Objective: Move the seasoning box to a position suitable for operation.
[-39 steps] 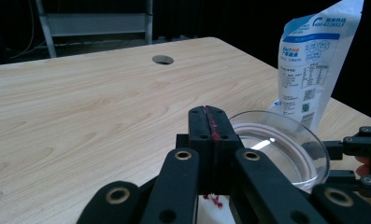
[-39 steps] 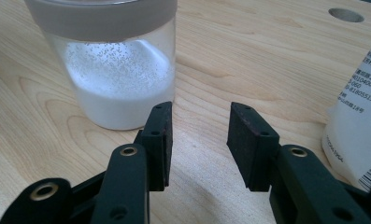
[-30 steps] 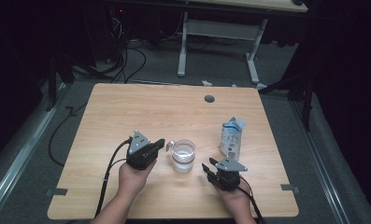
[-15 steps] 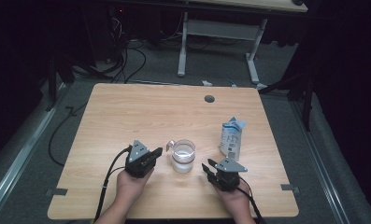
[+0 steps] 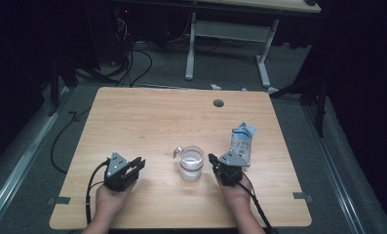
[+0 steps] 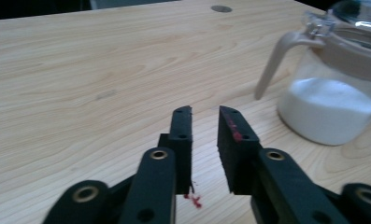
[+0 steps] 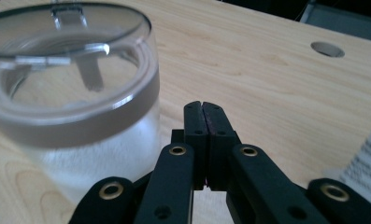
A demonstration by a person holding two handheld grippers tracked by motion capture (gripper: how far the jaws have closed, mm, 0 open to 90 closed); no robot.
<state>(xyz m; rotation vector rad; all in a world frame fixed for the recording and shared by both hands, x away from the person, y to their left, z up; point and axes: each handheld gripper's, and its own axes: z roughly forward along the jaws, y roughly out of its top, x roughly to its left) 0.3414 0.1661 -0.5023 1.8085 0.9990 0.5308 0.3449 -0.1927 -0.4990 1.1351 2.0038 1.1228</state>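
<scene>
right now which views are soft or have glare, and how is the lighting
High view: table lit, surroundings dark. Left gripper view: jar soft, left claw sharp. Right gripper view: jar blurred with glare on its lid, right claw sharp.

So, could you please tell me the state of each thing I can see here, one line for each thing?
glass jar: upright on the table, part full of white powder, touched by neither gripper.
packet: on the table beside the jar, top crumpled; open or sealed, cannot tell.
left gripper: jaws just opening, slightly apart, nothing between them.
right gripper: jaws just closed, pressed together, holding nothing.
table: bare wood, with a cable hole near the far edge.
</scene>
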